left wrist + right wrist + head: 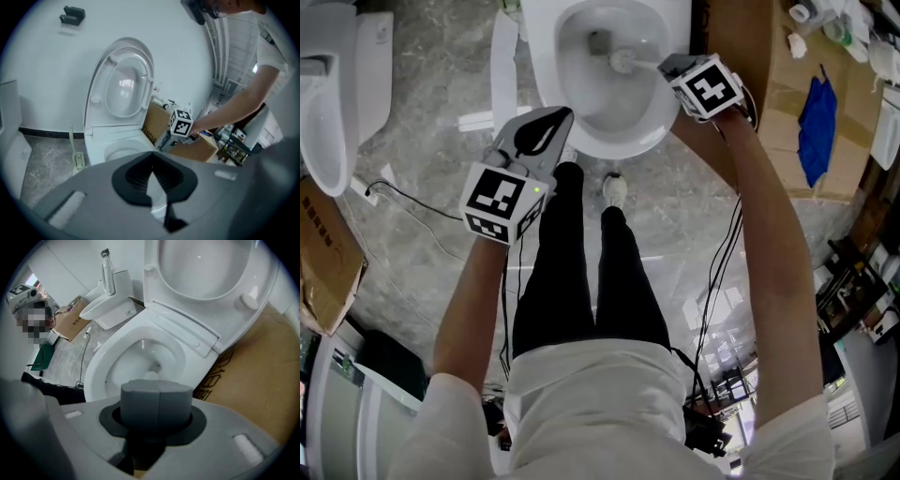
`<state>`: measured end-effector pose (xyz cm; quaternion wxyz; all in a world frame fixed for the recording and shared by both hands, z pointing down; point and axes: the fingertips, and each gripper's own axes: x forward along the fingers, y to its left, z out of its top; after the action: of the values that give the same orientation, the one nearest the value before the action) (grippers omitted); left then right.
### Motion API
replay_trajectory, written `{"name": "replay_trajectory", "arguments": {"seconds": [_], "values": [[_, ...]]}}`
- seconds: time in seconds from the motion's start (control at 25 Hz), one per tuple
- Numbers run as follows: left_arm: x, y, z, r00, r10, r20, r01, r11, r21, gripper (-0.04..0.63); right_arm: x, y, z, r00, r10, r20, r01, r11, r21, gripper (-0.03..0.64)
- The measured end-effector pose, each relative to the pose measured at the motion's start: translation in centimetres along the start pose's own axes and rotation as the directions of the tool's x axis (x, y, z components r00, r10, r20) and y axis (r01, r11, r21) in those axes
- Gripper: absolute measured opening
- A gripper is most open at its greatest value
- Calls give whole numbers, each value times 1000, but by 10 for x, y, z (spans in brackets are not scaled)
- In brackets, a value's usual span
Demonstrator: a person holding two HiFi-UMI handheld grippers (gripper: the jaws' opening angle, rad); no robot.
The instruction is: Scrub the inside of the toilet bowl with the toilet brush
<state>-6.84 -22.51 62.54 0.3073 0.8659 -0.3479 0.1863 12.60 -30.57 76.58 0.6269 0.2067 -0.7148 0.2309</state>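
The toilet (617, 142) stands open before me. My left gripper (547, 124) hangs closed and empty just beside its rim. My right gripper (668, 67) clamps the brush (624, 61), whose head sits low inside the bowl.

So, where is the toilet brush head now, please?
Head view, top-centre: the toilet brush head sits inside the toilet bowl, left of the right gripper holding its handle.
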Motion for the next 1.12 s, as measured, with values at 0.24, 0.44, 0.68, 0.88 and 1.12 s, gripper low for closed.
{"name": "replay_trajectory", "arguments": {"seconds": [0.24, 0.44, 0.68, 0.88, 1.12], "values": [[-5, 9, -4, 1000, 10, -4, -10, 1000, -2, -9, -7, -26, 33, 998, -62, 32, 63, 998, -19, 149], [-8, 14, -6, 1000, 13, -8, -14, 1000, -8, -9, -11, -30, 67, 992, -86, 87, 88, 996, -20, 148], [-11, 22, -8, 1000, 14, -28, -14, 1000, 1, -9, -2, 2, 100, 987, -24, 157, 31, 999, -40, 148], [-11, 23, -5, 1000, 24, -12, -24, 1000, -6, -9, 9, 35, 98, 991, 15, 133, -3, 996, -90, 149], [-13, 14, -2, 1000, 26, -12, -26, 1000, 0, -9, 8, 41, 73, 993, 16, 121, -11, 999, -43, 149]]}}
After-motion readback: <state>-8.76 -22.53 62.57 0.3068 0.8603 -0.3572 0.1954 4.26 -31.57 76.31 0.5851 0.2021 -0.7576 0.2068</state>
